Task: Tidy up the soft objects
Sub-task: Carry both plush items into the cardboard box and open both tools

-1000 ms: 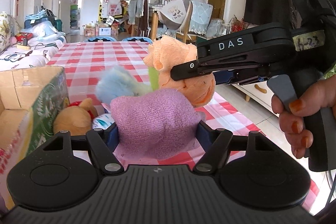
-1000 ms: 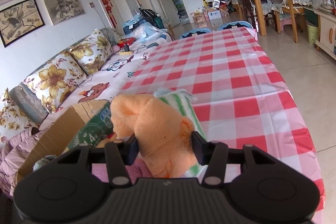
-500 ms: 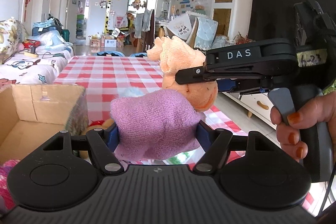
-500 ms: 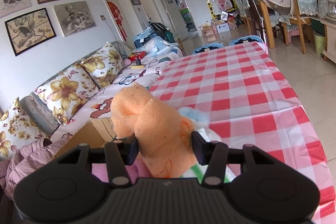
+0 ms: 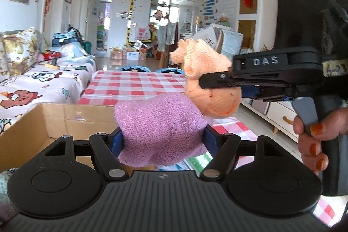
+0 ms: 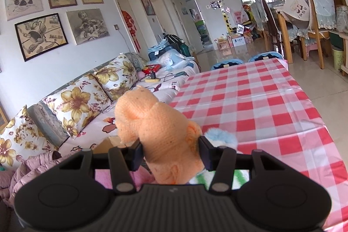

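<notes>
Wide open stretch of red-and-white checked tablecloth (image 6: 256, 105) ahead — nothing standing on its far half. Low on the left, the open brown cardboard box (image 5: 50, 123) gapes, interior bare. Near the table's front edge, a fluffy blue-and-white plush (image 6: 219, 138) and a green-striped cloth (image 6: 241, 177) crowd the way.

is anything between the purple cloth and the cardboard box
Nothing visible. The purple cloth is clamped in the left tongs, and the open box lies just left and below it, with bare cardboard showing inside.
</notes>
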### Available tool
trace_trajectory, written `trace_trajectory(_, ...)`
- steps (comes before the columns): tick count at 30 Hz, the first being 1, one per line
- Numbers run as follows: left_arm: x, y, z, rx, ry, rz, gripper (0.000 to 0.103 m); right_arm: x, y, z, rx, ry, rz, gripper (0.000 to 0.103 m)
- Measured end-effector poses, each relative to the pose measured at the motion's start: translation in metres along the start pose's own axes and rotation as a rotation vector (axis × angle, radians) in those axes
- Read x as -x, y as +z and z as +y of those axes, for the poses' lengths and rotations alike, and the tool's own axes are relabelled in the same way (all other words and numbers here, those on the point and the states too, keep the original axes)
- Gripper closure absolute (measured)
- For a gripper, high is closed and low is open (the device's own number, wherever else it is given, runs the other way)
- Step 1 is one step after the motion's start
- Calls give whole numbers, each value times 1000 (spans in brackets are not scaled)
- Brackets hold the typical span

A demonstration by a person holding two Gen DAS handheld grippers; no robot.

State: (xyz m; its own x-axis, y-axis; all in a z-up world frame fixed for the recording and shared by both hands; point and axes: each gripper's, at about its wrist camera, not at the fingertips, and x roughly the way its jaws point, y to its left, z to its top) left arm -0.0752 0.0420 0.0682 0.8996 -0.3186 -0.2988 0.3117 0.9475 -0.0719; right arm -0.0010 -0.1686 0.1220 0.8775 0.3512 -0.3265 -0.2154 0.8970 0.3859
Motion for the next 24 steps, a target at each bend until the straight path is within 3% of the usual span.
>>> trace_trajectory(12,13,11,25,57,89,-35,14,-17,4,30,23,45,-10,52)
trace_trajectory(24,6,21,51,131,237,-21,14,-46,-4,58,14,104,32,51)
